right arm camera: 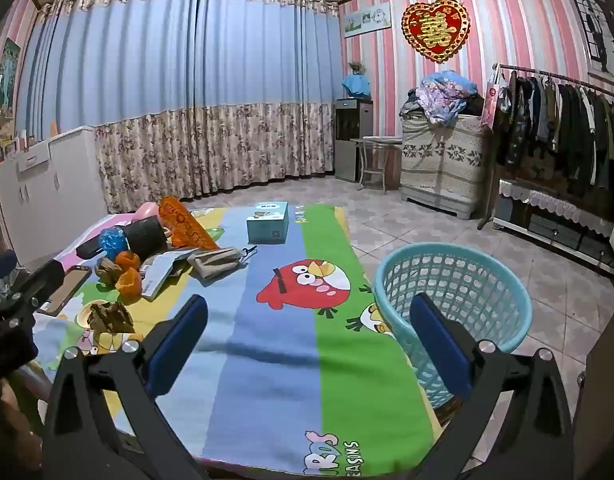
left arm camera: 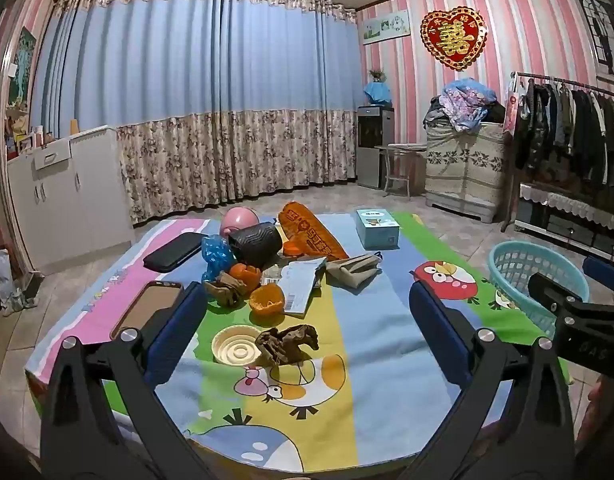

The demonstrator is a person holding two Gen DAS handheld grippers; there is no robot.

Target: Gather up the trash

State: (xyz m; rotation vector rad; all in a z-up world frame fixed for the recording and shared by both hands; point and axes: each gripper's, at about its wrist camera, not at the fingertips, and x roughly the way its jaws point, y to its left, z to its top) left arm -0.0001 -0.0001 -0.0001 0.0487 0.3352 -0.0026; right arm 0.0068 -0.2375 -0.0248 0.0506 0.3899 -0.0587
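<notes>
Trash lies on a table with a cartoon cloth (left arm camera: 359, 340): a crumpled brown paper wad (left arm camera: 287, 344) beside a cream lid (left arm camera: 237, 346), orange peels (left arm camera: 267, 300), another brown wad (left arm camera: 225, 288), a blue crumpled bag (left arm camera: 215, 252) and an orange wrapper (left arm camera: 311, 236). My left gripper (left arm camera: 307, 312) is open and empty, just short of the near brown wad. My right gripper (right arm camera: 309, 320) is open and empty over the cloth, with the turquoise basket (right arm camera: 453, 288) at its right finger. The trash shows at left in the right wrist view (right arm camera: 109, 316).
A phone (left arm camera: 147, 308), a black case (left arm camera: 173, 252), a black roll (left arm camera: 257, 242), a pink object (left arm camera: 239, 218), a small box (left arm camera: 377, 228), a folded paper (left arm camera: 303, 288) and a beige pouch (left arm camera: 353, 268) also lie on the table. A clothes rack (right arm camera: 563, 120) stands at right.
</notes>
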